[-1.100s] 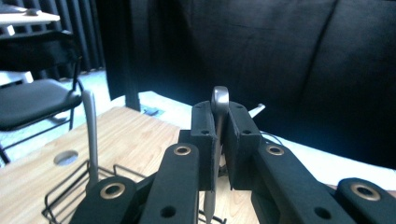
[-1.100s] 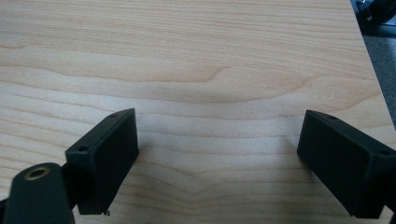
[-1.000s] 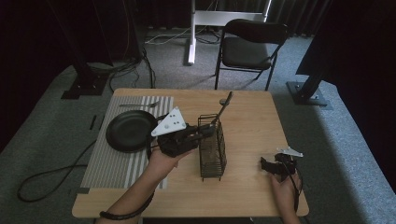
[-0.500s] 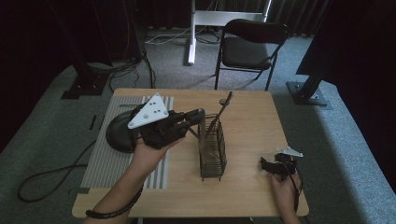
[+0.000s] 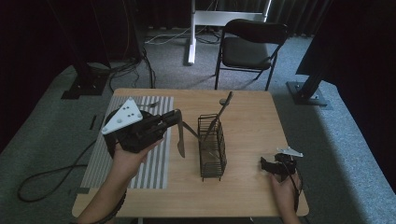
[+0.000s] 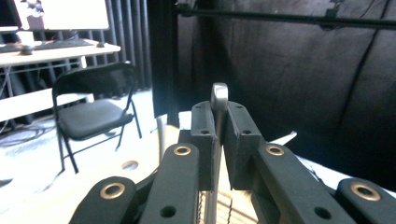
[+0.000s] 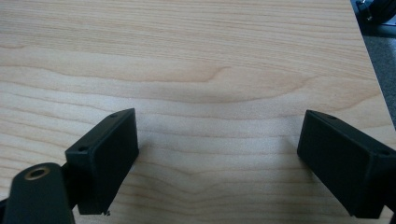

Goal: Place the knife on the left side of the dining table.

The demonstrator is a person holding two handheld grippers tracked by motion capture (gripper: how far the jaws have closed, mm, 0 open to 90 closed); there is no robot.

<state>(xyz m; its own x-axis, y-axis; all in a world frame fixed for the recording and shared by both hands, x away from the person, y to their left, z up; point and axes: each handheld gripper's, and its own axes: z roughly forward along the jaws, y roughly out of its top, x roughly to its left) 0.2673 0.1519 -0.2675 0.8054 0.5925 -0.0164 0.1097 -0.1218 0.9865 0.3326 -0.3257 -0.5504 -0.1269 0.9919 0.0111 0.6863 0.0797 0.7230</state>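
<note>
The black frying pan (image 5: pixel 112 140) on the striped grey mat (image 5: pixel 154 165) is mostly hidden behind the left gripper (image 5: pixel 175 119). That gripper's jaws are clenched on the handle of a slim silver table knife (image 5: pixel 180 142), held above the table just left of the black wire basket (image 5: pixel 212 149); its long axis runs steeply downward, blade lowest. Since a second ago the knife has come out of the basket and moved left. The right gripper (image 5: pixel 264 164) rests with jaws spread wide over bare wood.

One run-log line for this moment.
left gripper: shut on knife | right gripper: open, over table | wire basket: upright
</note>
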